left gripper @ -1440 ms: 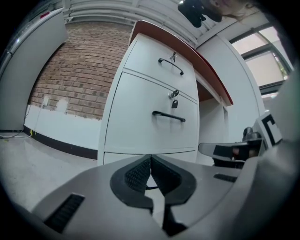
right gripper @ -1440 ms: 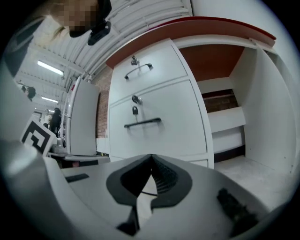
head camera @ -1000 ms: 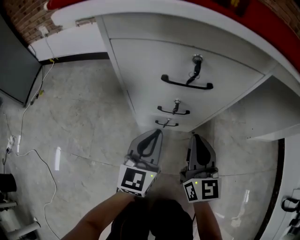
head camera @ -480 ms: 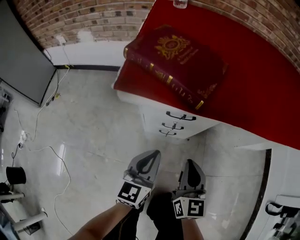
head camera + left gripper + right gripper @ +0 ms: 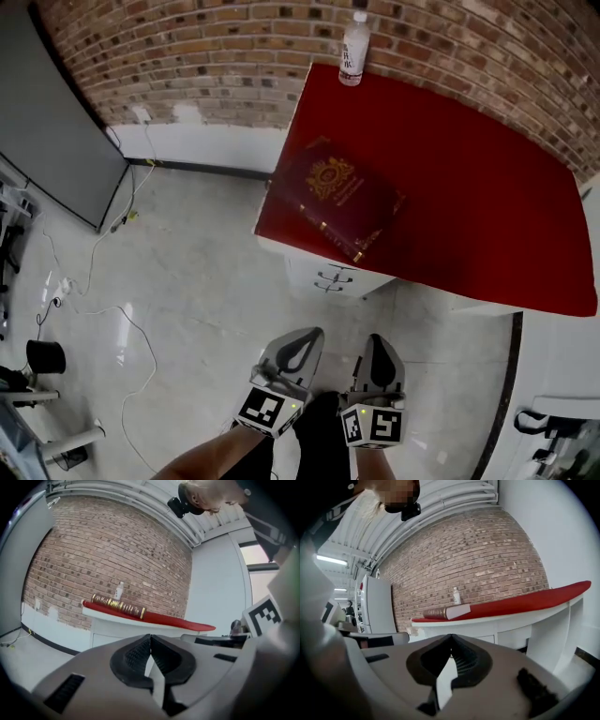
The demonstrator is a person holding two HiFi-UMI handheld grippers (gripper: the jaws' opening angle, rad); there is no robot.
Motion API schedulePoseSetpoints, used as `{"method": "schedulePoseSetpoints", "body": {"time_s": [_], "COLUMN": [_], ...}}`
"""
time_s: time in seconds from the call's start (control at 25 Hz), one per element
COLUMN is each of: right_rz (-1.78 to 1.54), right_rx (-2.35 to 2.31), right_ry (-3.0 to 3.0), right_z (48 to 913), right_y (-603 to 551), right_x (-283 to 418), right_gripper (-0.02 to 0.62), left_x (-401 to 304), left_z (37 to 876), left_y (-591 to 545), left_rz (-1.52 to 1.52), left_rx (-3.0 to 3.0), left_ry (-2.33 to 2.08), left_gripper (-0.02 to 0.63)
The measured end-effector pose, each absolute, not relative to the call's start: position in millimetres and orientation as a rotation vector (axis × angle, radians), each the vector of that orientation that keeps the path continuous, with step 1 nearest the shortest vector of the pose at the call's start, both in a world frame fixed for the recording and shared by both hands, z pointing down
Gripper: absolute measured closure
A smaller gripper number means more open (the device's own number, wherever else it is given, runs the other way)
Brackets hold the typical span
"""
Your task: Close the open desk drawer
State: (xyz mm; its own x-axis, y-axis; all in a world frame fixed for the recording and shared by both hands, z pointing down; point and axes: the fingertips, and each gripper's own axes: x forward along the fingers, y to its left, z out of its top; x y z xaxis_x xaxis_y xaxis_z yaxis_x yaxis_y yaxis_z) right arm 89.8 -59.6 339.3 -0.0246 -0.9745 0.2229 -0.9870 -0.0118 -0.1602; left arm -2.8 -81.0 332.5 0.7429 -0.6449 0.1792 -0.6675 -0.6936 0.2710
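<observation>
A white desk with a red top [image 5: 469, 178] stands against the brick wall. Its stack of drawers [image 5: 330, 277] shows under the near edge, small, with three dark handles; the fronts look flush with one another. Both grippers hang low over the floor, well short of the desk. My left gripper [image 5: 303, 336] and right gripper [image 5: 376, 343] are shut with nothing between the jaws. The left gripper view has its jaws [image 5: 150, 641] met below the distant desk [image 5: 154, 619]; the right gripper [image 5: 451, 639] likewise below the desk [image 5: 525, 603].
A thick red book [image 5: 337, 195] lies on the desk top and a plastic bottle [image 5: 353, 37] stands at its far edge. A dark panel [image 5: 56, 131] leans at the left. Cables [image 5: 89, 291] trail over the pale floor. White furniture [image 5: 562, 394] stands at the right.
The view has drawn back from the drawers: they filled the frame, now they are small under the desk. The book and bottle have come into sight. Both grippers stay shut.
</observation>
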Motion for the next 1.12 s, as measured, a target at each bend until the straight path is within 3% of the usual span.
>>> {"method": "schedulePoseSetpoints", "body": {"time_s": [0.44,1.12], "right_rz": [0.346,0.329], "right_rx": [2.147,2.119], "right_ry": [-2.177,-2.161], "right_z": [233.1,143.6], "right_y": [-32.8,23.2], "right_x": [92.3,63.5], "right_gripper": [0.588,0.589], "left_x": [-5.8,-5.9], "left_z": [219.9,129.7], "left_y": [-54.8,-12.2], "left_rz": [0.065,0.045], "left_rx": [2.682,2.695], "left_ry": [-0.978,-0.937], "left_gripper": [0.597,0.597]}}
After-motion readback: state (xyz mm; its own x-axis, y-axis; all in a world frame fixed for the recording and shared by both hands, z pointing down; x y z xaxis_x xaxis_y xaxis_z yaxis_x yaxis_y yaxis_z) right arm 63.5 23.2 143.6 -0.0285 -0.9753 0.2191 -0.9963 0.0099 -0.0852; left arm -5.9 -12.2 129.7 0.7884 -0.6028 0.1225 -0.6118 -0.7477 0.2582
